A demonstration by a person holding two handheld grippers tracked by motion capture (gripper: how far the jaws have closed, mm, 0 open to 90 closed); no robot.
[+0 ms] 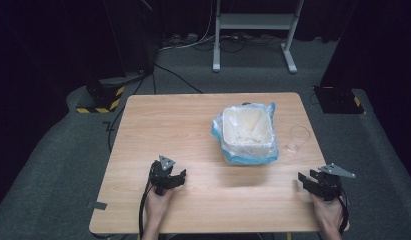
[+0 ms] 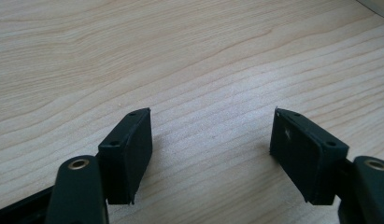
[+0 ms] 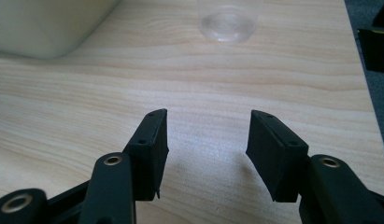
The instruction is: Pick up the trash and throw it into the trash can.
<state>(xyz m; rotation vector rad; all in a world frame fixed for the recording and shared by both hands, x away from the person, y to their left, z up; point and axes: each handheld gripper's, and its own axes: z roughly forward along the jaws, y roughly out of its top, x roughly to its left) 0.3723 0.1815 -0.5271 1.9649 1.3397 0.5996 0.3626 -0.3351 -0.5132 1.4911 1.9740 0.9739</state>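
A small cream bin (image 1: 246, 131) lined with a blue-and-white plastic bag stands right of the table's middle. A clear plastic cup (image 1: 297, 138) stands just right of it, and its base (image 3: 228, 23) appears ahead of my right gripper. My left gripper (image 1: 179, 176) rests near the front left of the wooden table (image 1: 168, 125), its jaws wide apart over bare wood (image 2: 210, 130). My right gripper (image 1: 305, 179) sits at the front right, open, with nothing between its jaws (image 3: 208, 135). A hand holds each gripper from the table's near edge.
The bin's rounded side (image 3: 45, 28) lies ahead and left of the right gripper. The table's right edge (image 3: 367, 93) runs close beside that gripper, with grey carpet beyond. A white stand's legs (image 1: 253, 35) and cables lie on the floor behind the table.
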